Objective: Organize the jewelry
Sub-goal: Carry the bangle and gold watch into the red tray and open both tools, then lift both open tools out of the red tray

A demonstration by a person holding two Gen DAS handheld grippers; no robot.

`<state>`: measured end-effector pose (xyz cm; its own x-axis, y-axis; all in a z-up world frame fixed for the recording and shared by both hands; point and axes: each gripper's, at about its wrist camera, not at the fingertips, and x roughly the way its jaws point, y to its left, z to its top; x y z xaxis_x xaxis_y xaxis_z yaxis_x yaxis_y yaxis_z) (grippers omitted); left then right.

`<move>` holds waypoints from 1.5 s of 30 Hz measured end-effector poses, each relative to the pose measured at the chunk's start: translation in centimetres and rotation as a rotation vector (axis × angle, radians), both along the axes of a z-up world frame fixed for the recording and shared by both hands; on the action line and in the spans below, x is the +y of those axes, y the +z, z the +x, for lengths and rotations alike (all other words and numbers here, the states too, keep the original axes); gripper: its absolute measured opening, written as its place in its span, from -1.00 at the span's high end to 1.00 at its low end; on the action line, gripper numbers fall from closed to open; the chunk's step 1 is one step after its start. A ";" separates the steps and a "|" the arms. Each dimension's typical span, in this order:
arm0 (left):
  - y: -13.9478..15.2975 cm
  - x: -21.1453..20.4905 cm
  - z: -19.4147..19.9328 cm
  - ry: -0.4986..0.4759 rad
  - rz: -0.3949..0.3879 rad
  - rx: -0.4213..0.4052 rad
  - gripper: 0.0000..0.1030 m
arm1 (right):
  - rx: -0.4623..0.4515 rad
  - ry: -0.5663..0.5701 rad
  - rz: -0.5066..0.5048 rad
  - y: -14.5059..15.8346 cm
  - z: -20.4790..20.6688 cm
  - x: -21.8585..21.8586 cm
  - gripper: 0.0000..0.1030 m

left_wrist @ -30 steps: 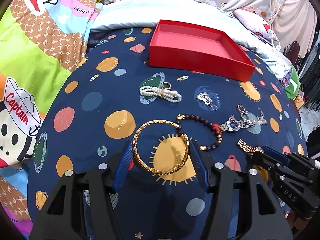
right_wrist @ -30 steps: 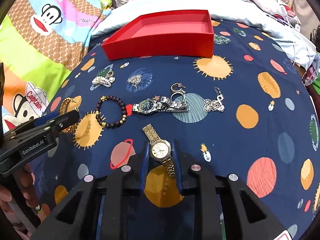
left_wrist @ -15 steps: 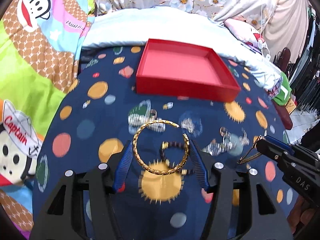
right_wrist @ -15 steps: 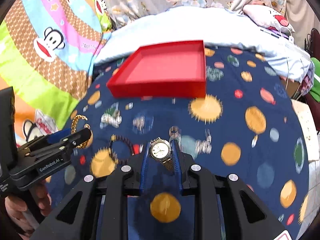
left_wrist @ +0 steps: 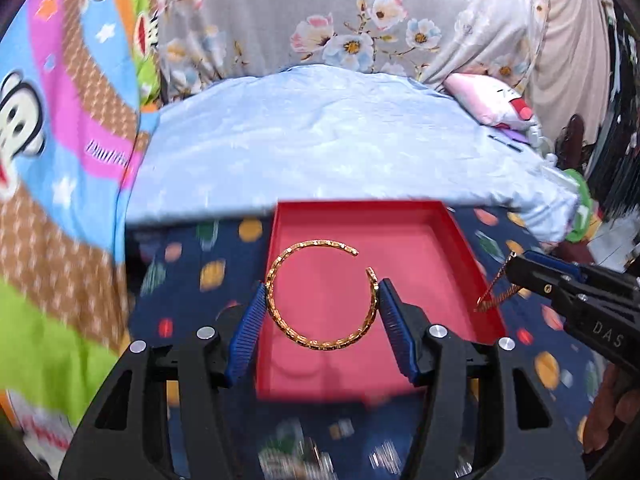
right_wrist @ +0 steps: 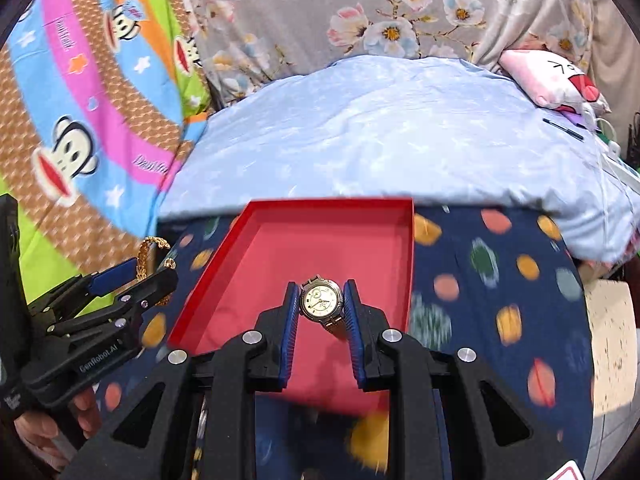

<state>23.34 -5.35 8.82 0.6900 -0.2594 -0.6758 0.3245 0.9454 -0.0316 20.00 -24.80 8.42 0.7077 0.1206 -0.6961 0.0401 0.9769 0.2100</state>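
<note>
My left gripper is shut on a gold open bangle and holds it in the air over the red tray. My right gripper is shut on a gold wristwatch, also above the red tray. The right gripper shows in the left wrist view at the tray's right edge, with the watch strap hanging from it. The left gripper shows in the right wrist view left of the tray, with the bangle in it. The tray looks empty.
The tray lies on a navy planet-print cloth. Behind it is a light blue quilt, a floral curtain and a pink plush pillow. A cartoon monkey blanket hangs at the left. Blurred jewelry lies near the bottom edge.
Both grippers have lifted their pieces off the cloth and moved forward until they are over the red tray. The other jewelry has dropped out of view below.
</note>
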 end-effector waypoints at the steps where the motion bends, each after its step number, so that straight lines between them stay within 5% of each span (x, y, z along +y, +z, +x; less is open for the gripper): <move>1: -0.2 -0.5 1.4 -0.008 0.001 0.003 -0.08 | 0.005 -0.001 -0.001 -0.2 1.1 -0.3 0.58; 8: -3.5 -4.2 9.0 -0.040 0.009 0.070 -0.08 | 0.069 -0.028 -0.014 -3.4 8.4 -2.3 0.58; 15: -6.6 -5.8 12.4 -0.040 0.008 0.133 -0.09 | 0.105 -0.031 -0.016 -6.1 11.8 -3.2 0.57; 18: -7.0 -5.7 13.0 -0.005 0.021 0.122 -0.47 | 0.093 -0.045 -0.038 -6.0 11.9 -3.1 0.42; 20: -6.7 -5.0 12.8 0.016 0.012 0.117 -0.53 | 0.076 -0.055 -0.051 -5.4 11.2 -3.1 0.35; 27: -3.8 -1.9 7.9 0.024 0.004 0.067 -0.54 | 0.003 -0.067 -0.094 -1.9 3.8 -1.7 -0.03; 36: -2.8 2.8 -3.5 0.042 0.009 0.065 -0.54 | 0.005 -0.108 -0.074 -1.3 -8.8 0.5 -0.05; 45: -5.1 5.6 -12.2 0.075 0.028 0.122 -0.54 | 0.074 -0.083 -0.111 -4.4 -18.1 3.5 -0.05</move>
